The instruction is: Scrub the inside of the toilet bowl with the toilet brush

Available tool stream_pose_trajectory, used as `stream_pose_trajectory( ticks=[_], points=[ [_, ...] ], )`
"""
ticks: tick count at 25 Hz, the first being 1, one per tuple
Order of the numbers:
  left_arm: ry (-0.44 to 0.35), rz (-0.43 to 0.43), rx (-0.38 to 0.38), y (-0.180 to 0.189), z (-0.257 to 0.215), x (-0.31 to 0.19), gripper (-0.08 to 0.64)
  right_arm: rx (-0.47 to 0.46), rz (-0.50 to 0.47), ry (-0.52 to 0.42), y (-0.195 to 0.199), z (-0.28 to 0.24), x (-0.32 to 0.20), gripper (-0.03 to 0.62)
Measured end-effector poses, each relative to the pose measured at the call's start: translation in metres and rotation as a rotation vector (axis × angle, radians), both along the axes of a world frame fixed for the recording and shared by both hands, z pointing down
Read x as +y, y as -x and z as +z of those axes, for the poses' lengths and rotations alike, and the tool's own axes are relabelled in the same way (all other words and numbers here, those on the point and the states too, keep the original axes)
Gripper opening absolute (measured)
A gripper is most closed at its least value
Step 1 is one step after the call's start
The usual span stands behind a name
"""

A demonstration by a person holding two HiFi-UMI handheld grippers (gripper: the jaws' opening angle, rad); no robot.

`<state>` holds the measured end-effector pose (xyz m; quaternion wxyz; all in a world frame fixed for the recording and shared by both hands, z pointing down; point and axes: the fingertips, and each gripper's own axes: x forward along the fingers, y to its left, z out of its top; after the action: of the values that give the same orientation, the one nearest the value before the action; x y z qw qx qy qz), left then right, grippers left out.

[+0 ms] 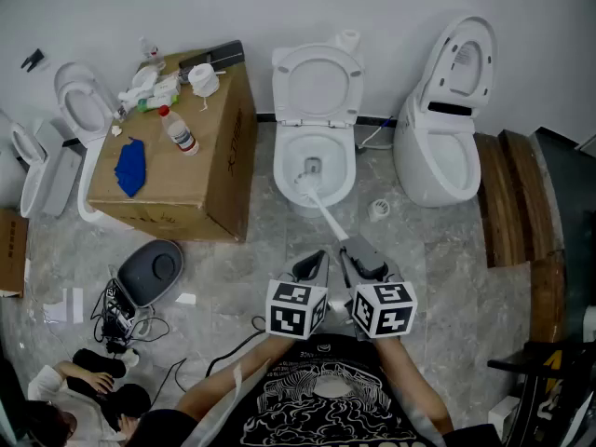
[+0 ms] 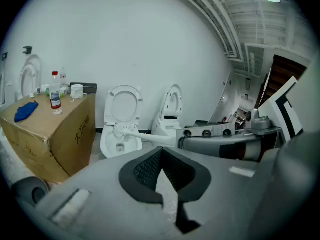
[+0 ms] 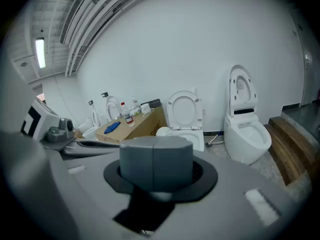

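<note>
Ahead-left of our right gripper [image 1: 352, 248] | we clamp the toilet brush [image 1: 325, 214], handle slanting into the toilet bowl [image 1: 282, 170] | our left gripper [image 1: 315, 261] closed, empty, just beside

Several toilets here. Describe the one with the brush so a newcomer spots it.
Find the big brown box. The toilet just right of it, seat up, is the one. It alone has a white brush reaching into its bowl.
</note>
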<state>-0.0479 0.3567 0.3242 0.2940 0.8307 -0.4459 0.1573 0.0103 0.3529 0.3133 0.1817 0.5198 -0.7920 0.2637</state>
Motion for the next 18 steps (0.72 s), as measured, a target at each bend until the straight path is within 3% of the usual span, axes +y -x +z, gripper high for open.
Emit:
stream_pose_trajectory(
  ticks=[18],
  points=[
    [0.041, -0.028, 0.020, 0.010, 0.012, -0.016, -0.007, -0.020, 0.003, 0.037, 0.005, 0.011, -0.017, 0.152]
  ],
)
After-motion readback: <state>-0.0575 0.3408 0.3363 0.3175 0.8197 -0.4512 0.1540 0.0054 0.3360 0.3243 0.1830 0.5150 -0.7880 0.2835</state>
